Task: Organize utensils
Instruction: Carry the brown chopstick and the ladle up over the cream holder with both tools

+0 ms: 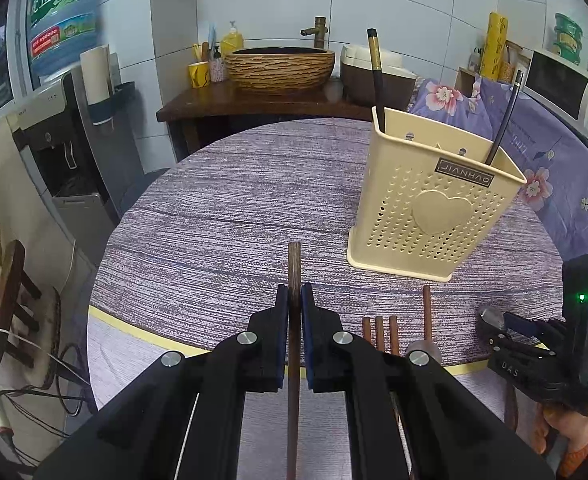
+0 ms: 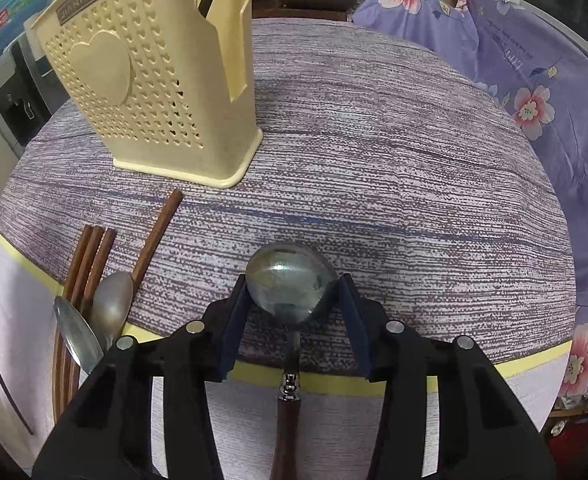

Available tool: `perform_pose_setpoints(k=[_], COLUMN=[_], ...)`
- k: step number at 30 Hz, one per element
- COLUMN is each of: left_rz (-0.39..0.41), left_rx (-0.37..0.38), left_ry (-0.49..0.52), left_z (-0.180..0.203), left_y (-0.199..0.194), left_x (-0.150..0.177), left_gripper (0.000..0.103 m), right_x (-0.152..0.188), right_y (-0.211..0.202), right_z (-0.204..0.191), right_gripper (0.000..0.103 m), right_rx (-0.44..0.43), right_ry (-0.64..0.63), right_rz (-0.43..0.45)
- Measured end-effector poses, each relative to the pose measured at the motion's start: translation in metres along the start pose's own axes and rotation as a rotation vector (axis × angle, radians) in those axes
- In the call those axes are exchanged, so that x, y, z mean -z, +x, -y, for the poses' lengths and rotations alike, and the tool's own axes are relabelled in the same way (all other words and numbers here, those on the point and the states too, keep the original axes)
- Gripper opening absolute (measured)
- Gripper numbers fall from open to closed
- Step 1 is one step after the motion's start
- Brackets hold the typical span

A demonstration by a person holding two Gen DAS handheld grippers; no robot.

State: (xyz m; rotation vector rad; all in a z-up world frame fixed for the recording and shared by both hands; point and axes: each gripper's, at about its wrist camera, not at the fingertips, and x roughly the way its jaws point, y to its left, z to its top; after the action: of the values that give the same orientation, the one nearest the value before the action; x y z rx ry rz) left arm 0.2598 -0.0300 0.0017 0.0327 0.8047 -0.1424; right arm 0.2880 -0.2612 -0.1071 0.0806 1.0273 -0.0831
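Clamping a dark brown wooden chopstick (image 1: 294,264), the left hand-held gripper (image 1: 294,300) has its blue-padded jaws closed tight on the shaft — the stick's blunt end projects beyond the fingertips, above the round counter (image 1: 222,208) covered in a purple-grey streaked cloth. A cream perforated plastic utensil holder (image 1: 434,208) with a raised heart on its front stands upright on the counter to the right of and beyond this gripper; two dark chopsticks (image 1: 376,76) already lean inside it. Near the counter's yellow-trimmed front edge lie four reddish-brown wooden chopsticks (image 1: 380,330), three side by side and one set a little apart to their right.

The right hand-held gripper (image 2: 294,300), seen at the right edge of the left wrist view (image 1: 506,328), is partly open: its jaws straddle the bowl of a metal spoon with a dark wooden handle (image 2: 292,288). Whether the pads actually press on the bowl cannot be told. The spoon's handle runs back under the gripper, across the counter's front edge. Left of it, two more metal spoons (image 2: 110,308) lie among the reddish-brown chopsticks, and the cream holder stands beyond them.
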Motion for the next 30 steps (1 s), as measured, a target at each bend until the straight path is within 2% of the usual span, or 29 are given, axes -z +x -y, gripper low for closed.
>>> perform_pose_setpoints(k=[2,5,10,14,17,18,19,26,30], left_rz=[0.001,0.007,0.047,0.088,0.116,0.122,0.125,0.129,0.129], left_rx=[0.001,0.006,0.024,0.040,0.039,0.038,0.040,0.047,0.049], left_ry=[-0.001,-0.006,-0.018,-0.037,-0.041,-0.039,-0.035,-0.037,-0.037], left_z=[0.000,-0.003,-0.008,-0.011,-0.010,-0.009,-0.009,-0.008,-0.010], left_y=[0.000,-0.002,-0.019,-0.035,-0.042,-0.044,-0.045,-0.045,-0.045], left_x=[0.000,0.000,-0.005,-0.007,-0.009,-0.010,-0.010,-0.009,-0.009], left_gripper=[0.008,0.008,0.008,0.008,0.008,0.008,0.008,0.008,0.008], right_x=[-0.001,-0.001,0.006,0.018,0.021,0.022,0.022,0.018,0.013], right_y=[0.000,-0.013,-0.071,-0.113,-0.126,-0.128,-0.129,-0.121,-0.105], right_z=[0.002,0.012,0.024,0.030,0.032,0.031,0.030,0.040,0.038], right_gripper=[0.045,0.045,0.045,0.044,0.044,0.035,0.004,0.003,0.007], right_rx=[-0.007,-0.080,-0.164,-0.179,-0.159,-0.158,-0.147,-0.130,-0.185], right_ry=[-0.004,0.046,0.063,0.045,0.041,0.037,0.034,0.059,0.062], right_rz=[0.000,0.045,0.177,0.276,0.324,0.335,0.335,0.322,0.261])
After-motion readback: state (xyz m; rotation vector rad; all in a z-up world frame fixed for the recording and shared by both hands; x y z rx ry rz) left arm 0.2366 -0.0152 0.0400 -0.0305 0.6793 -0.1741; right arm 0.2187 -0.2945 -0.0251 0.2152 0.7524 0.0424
